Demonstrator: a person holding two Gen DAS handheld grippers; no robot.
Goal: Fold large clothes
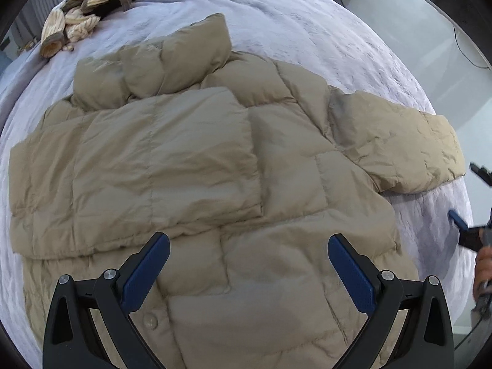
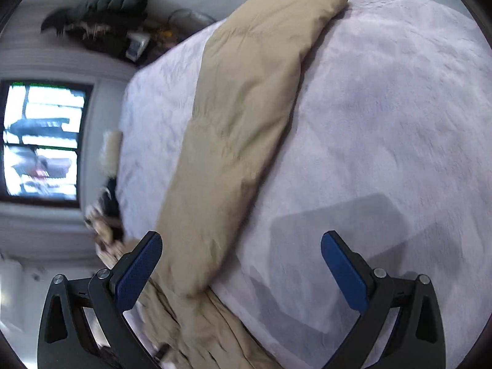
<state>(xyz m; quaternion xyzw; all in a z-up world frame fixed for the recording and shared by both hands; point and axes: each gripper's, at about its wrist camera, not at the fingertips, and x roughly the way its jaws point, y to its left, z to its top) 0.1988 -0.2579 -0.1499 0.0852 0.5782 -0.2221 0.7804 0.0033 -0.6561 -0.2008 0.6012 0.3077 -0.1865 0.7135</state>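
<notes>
Blue-padded fingers of the left claw [image 1: 248,272] stand spread wide and empty just above the near hem of a tan puffer jacket [image 1: 196,160], which lies flat on a bed [image 1: 292,21] covered in a pale lilac quilt. One sleeve [image 1: 166,160] is already laid across the jacket's chest, so the fold seems to be partway through; the other sleeve [image 1: 396,147] stretches out to the right toward the bed's edge. At that edge the right claw [image 1: 467,196] comes into the left wrist view, and its own camera shows its fingers [image 2: 138,273] spread to the full with nothing between them, the outstretched sleeve [image 2: 240,129] running away ahead. By my reading the next move is for the right claw to pinch this sleeve near its cuff and carry it across the body; the padding is thick and slippery, so a deep bite would help. A heap of striped knitwear [image 1: 80,15] sits at the far left corner of the bed, well apart, and nothing blocks the fold
</notes>
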